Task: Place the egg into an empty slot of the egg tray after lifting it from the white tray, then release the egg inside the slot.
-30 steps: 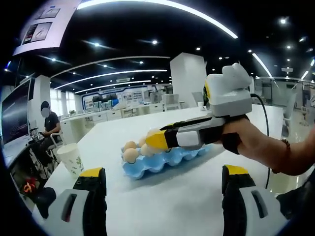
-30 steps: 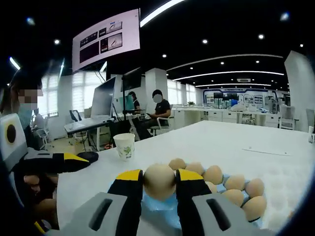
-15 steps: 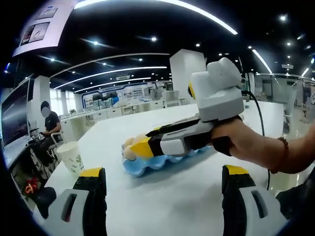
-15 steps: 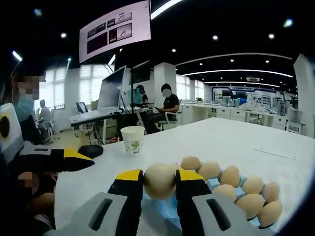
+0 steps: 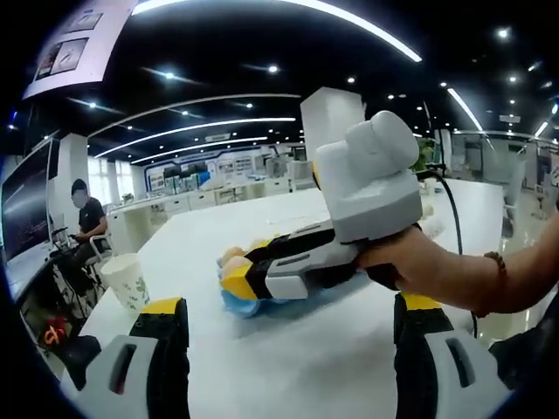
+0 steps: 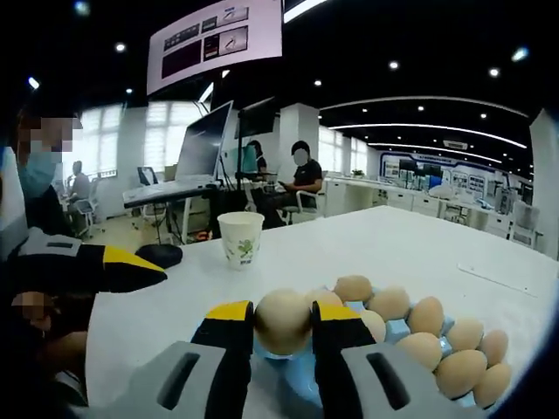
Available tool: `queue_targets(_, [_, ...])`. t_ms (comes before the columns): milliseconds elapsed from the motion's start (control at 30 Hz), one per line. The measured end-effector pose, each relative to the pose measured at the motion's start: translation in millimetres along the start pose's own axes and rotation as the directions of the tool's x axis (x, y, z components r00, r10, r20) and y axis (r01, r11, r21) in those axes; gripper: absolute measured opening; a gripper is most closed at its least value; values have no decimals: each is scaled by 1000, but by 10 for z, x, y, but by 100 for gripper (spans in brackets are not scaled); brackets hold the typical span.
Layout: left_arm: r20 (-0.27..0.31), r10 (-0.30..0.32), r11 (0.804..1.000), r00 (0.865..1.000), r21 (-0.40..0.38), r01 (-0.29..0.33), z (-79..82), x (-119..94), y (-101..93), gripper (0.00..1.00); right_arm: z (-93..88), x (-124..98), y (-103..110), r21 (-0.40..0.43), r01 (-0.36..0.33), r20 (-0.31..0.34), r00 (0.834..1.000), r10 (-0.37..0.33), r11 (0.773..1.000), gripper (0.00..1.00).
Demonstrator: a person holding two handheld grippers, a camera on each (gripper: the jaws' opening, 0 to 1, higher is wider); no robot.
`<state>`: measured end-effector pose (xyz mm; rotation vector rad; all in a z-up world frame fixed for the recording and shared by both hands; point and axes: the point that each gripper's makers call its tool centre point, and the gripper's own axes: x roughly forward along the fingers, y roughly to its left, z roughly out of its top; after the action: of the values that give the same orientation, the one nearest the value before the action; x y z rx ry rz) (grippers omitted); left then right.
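Egg (image 6: 282, 320): smooth, tan, oval | right tool (image 6: 282, 325): clamped on it | left tool (image 5: 284, 307): jaws wide, empty

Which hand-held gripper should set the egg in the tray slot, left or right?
Right. The right hand-held gripper already grips the egg just over the blue egg tray. The left hand-held gripper is open, empty, back from it.

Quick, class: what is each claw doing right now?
Left claw: open, holding nothing.
Right claw: shut on the egg, over the blue egg tray.
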<state>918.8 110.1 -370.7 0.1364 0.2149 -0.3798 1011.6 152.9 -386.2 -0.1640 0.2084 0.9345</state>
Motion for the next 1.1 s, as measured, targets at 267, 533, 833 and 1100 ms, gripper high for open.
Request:
queue_targets(267, [-8, -15, 1000, 1000, 4, 15, -21, 25, -27, 100, -81, 5, -25, 0, 25, -40, 999, -25, 1000, 27])
queue_targets(533, [-16, -18, 1000, 1000, 9, 18, -45, 17, -31, 100, -160, 11, -15, 13, 51, -91, 995, -50, 999, 28])
queue_targets(833, [-11, -8, 1000, 1000, 2, 8, -55, 1, -15, 100, -249, -37, 3, -39, 47, -120, 991, -51, 998, 27])
queue_targets(1100, [-18, -12, 1000, 1000, 5, 12, -72, 17, -36, 100, -237, -72, -10, -47, 40, -103, 994, -45, 998, 27])
